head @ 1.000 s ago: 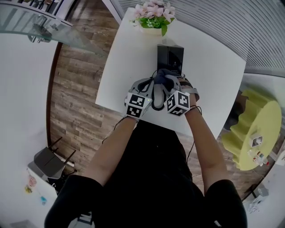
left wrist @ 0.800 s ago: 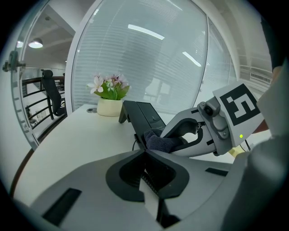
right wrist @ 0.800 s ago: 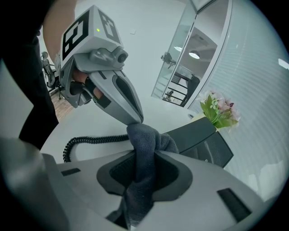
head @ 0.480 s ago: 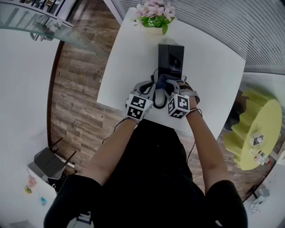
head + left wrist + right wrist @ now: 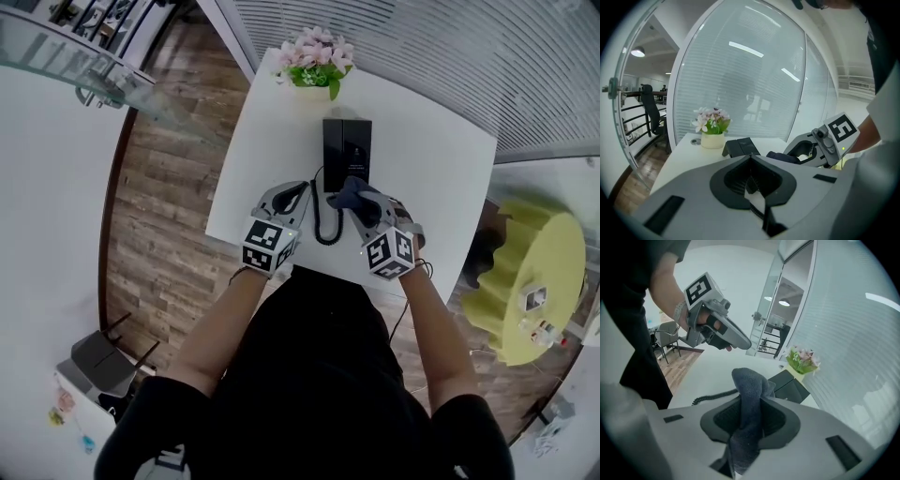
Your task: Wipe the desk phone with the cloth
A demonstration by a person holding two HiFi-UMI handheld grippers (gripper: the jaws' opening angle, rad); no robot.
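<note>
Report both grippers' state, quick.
Left gripper: jaws shut, nothing between them.
Right gripper: jaws shut on the cloth.

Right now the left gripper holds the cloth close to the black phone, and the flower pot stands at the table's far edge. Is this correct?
One thing is wrong: the right gripper holds the cloth, not the left gripper, whose jaws are shut on nothing. The right gripper view shows it. The phone and flower pot are as you say.
</note>
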